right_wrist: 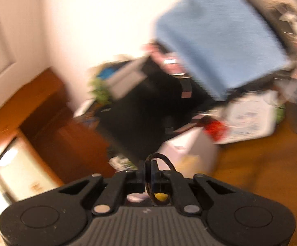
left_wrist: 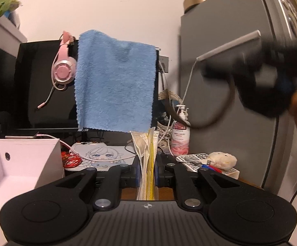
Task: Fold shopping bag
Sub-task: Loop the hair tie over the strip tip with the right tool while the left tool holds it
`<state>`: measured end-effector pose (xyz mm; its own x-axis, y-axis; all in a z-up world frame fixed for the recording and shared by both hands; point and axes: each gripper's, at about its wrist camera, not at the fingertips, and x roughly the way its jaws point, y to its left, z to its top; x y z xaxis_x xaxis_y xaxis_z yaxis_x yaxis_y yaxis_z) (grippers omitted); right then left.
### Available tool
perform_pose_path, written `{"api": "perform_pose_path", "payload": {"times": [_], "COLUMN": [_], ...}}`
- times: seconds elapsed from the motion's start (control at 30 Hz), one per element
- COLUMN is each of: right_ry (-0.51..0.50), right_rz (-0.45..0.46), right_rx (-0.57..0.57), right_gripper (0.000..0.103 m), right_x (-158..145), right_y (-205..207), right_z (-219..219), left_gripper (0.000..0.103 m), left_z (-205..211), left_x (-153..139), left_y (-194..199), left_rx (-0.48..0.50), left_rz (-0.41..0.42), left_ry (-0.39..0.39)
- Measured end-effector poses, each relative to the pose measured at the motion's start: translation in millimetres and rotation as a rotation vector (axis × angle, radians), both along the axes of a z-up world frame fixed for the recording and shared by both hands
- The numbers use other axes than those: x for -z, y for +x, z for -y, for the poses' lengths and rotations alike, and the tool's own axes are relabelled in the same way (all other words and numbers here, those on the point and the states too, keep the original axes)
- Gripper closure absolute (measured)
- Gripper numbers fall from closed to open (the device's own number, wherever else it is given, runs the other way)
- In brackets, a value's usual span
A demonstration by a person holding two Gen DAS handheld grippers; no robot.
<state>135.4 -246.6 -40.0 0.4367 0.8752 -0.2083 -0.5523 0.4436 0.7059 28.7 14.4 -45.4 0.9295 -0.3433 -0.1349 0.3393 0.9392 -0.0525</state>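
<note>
The shopping bag (left_wrist: 146, 160) is a flat white and yellow bundle standing upright between the fingers of my left gripper (left_wrist: 147, 172), which is shut on it. In the left wrist view my right gripper (left_wrist: 271, 71) is a blurred black shape high on the right, and a dark handle strap (left_wrist: 224, 112) hangs in a curve below it. In the blurred right wrist view, my right gripper (right_wrist: 148, 174) is shut on that dark handle loop (right_wrist: 165, 161), and a yellow scrap of bag (right_wrist: 161, 197) shows under its fingers.
A blue towel (left_wrist: 115, 82) hangs over a black monitor (left_wrist: 42, 86) that also carries a pink headset (left_wrist: 63, 71). A white open box (left_wrist: 15, 164) stands at the left. A pump bottle (left_wrist: 180, 135), a plush toy (left_wrist: 222, 160) and a grey fridge (left_wrist: 230, 41) are on the right.
</note>
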Motion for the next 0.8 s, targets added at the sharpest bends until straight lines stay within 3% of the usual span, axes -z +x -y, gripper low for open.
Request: {"api": "perform_pose_path", "payload": {"times": [0.27, 0.37, 0.6, 0.8], "right_ry": [-0.07, -0.187, -0.358, -0.395], "right_rz": [0.119, 0.194, 0.316, 0.346], "right_rx": [-0.166, -0.096, -0.013, 0.026], "right_gripper": [0.099, 0.099, 0.099, 0.1], "right_x": [-53, -59, -67, -67], "right_y": [-11, -15, -28, -22], "right_z": [-42, -48, -55, -60], "left_gripper": [0.091, 0.091, 0.092, 0.094], "left_z": [3, 1, -3, -6], "left_x": [-2, -1, 2, 1], "left_y": [-16, -20, -28, -37], "left_rx": [-0.003, -0.008, -0.009, 0.016], "left_rz": [0.082, 0.103, 0.15, 0.177], "left_ry": [0.071, 0.081, 0.07, 0.064]}}
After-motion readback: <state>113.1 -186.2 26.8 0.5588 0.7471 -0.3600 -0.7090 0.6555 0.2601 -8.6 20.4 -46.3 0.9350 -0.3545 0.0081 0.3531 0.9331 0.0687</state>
